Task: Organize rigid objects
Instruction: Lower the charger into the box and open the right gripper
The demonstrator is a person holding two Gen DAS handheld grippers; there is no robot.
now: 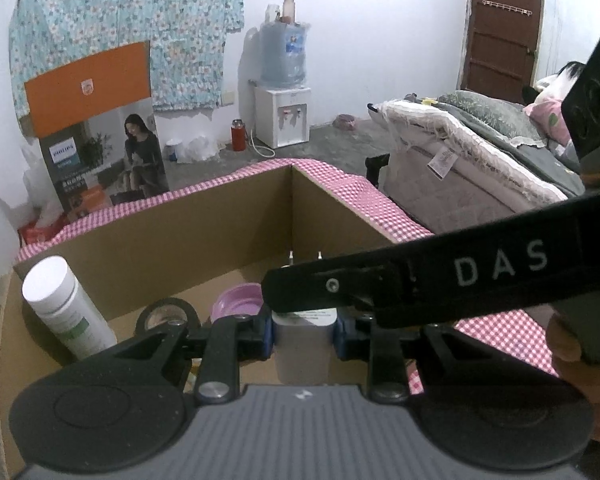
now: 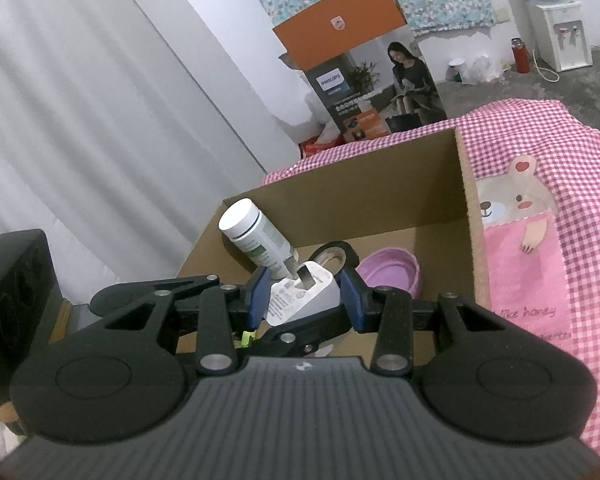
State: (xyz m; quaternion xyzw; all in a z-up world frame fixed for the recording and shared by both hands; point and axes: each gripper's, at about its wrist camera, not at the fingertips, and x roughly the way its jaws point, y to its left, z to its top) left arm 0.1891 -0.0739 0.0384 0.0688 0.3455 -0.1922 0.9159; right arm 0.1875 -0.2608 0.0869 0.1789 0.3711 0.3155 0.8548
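Both the left gripper and the right gripper clamp one white plastic plug adapter above the brown cardboard box, apparently for controlled stowage.

Dim, cool indoor light lay evenly over both views; shadows were soft, edges bowed with fisheye distortion, corners vignetted, detail slightly soft.

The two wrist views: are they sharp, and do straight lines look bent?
Left wrist view: dim, soft; the cardboard box rim bows, corners dark. Right wrist view: white charger fairly sharp; the curtain folds curve.
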